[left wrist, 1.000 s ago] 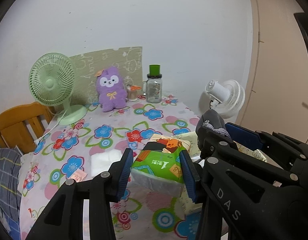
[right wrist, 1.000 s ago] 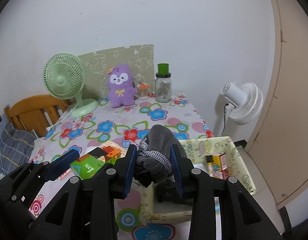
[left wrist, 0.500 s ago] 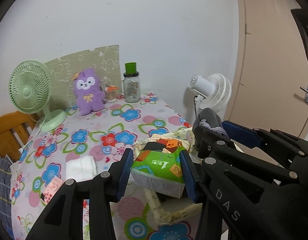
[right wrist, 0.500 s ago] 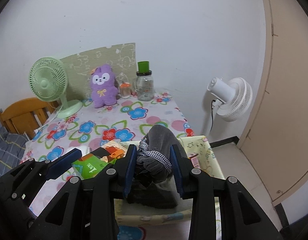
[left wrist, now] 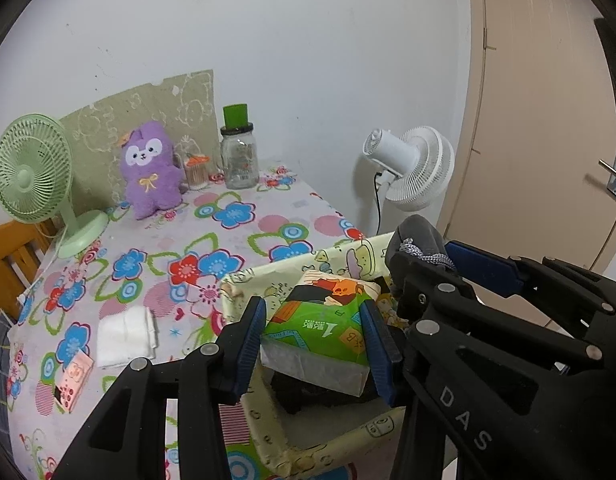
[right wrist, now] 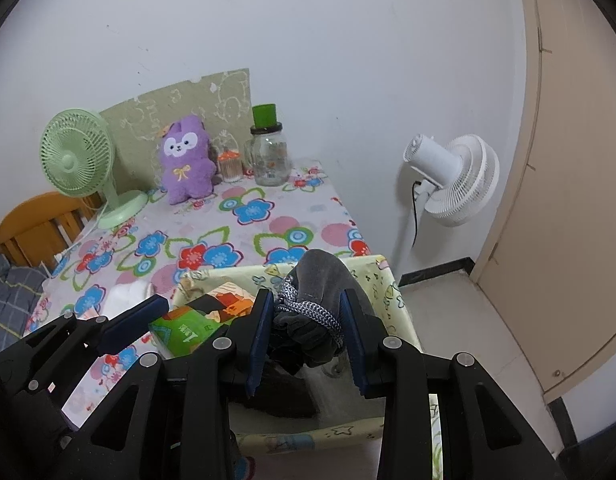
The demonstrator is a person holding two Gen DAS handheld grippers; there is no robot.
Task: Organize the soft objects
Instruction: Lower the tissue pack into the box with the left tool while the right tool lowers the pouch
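Both grippers hold soft things above a pale yellow fabric bin at the desk's near corner.

Far beyond the left fingers stand a green desk fan [left wrist: 31, 168], a purple plush toy [left wrist: 149, 168] and a glass jar [left wrist: 239, 156] along the wall, on the flowered desk [left wrist: 227, 236]; a folded white cloth [left wrist: 125, 336] lies just off the left finger's outer side. The left gripper [left wrist: 314, 350] has its blue fingers [left wrist: 249, 348] pressed narrow on a green tissue pack [left wrist: 328, 320], which hangs over the bin [left wrist: 263, 412]. Just beside it, the right gripper [right wrist: 308, 334] pinches a grey drawstring pouch [right wrist: 322, 280] between its fingers [right wrist: 259, 334], the cord bunched between them, also over the bin. Past the right fingers a white floor fan [right wrist: 456, 178] stands by the door.
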